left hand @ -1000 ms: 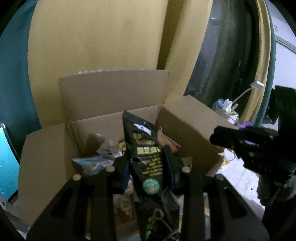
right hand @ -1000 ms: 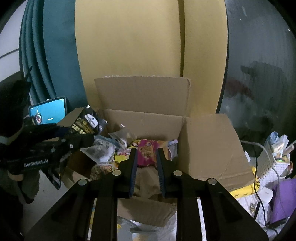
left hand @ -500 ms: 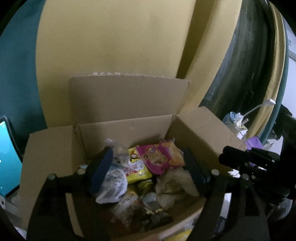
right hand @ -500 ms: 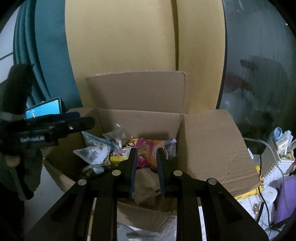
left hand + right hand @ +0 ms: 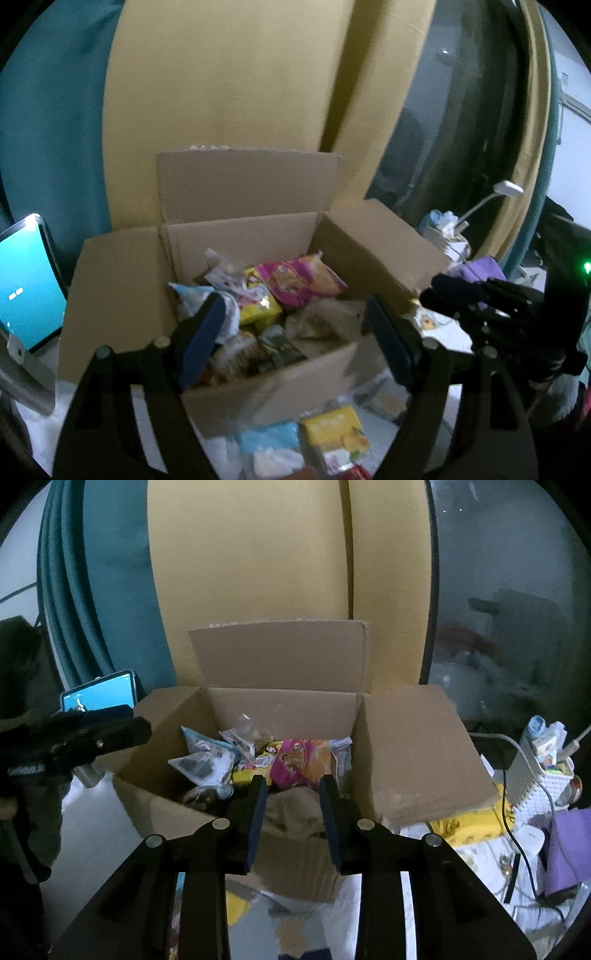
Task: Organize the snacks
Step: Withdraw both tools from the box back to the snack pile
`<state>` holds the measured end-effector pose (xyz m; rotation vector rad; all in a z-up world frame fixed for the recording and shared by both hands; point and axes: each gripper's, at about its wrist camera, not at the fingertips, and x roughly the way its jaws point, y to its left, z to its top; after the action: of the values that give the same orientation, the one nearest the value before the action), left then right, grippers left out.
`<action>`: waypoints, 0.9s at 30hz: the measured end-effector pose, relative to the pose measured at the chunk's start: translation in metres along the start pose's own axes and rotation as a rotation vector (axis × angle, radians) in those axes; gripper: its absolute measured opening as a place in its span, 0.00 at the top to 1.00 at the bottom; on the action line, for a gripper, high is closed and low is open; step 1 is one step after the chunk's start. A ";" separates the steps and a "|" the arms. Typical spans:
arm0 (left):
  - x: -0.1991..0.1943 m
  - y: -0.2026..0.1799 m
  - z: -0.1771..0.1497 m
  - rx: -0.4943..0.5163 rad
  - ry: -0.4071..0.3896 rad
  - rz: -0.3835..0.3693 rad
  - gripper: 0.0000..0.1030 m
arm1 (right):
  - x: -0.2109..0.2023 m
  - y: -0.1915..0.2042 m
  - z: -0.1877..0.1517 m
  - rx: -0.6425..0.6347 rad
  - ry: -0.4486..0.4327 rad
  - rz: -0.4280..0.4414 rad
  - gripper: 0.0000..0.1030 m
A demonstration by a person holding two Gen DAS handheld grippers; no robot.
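Left gripper (image 5: pixel 293 338): jaws spread wide, nothing between them; they have just been opening. Beyond the jaws stands the cardboard box (image 5: pixel 122 295), flaps up.

Box contents, left to right ahead of the left jaws: blue-and-white packet (image 5: pixel 190 291) by the left jaw; crumpled clear wrapper (image 5: pixel 221 267); yellow packet (image 5: pixel 258 306) near the middle; pink snack bag (image 5: pixel 299 278) beyond the mid-gap; tan crumpled bag (image 5: pixel 321 321) toward the right jaw.

On the worktop (image 5: pixel 376 428), nearer than the box and below the jaws: light blue packet (image 5: pixel 269 435), then yellow pouch (image 5: pixel 334 430).

Far left of the left jaws: lit tablet screen (image 5: pixel 26 288).

Right gripper (image 5: pixel 293 812): jaws part open, gripping nothing; they have just been opening. In its view the tan bag sits framed in the gap between the jaws, pads clear of it, the pink bag just beyond.

Right of the right jaws: white basket (image 5: pixel 535 786), purple cloth (image 5: pixel 570 845).
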<state>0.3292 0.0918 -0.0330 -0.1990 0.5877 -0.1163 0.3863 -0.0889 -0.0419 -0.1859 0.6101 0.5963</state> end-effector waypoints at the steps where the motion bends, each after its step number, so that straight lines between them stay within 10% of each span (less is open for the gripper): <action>1: -0.004 -0.003 -0.004 0.003 0.002 -0.001 0.22 | -0.003 0.000 -0.002 0.001 -0.001 -0.001 0.68; 27: -0.015 -0.019 -0.134 -0.102 0.173 0.056 0.22 | -0.043 -0.009 -0.102 0.059 0.088 0.002 0.40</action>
<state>0.2407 0.0557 -0.1299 -0.2734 0.7716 -0.0493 0.3140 -0.1509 -0.0991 -0.1570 0.7120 0.5741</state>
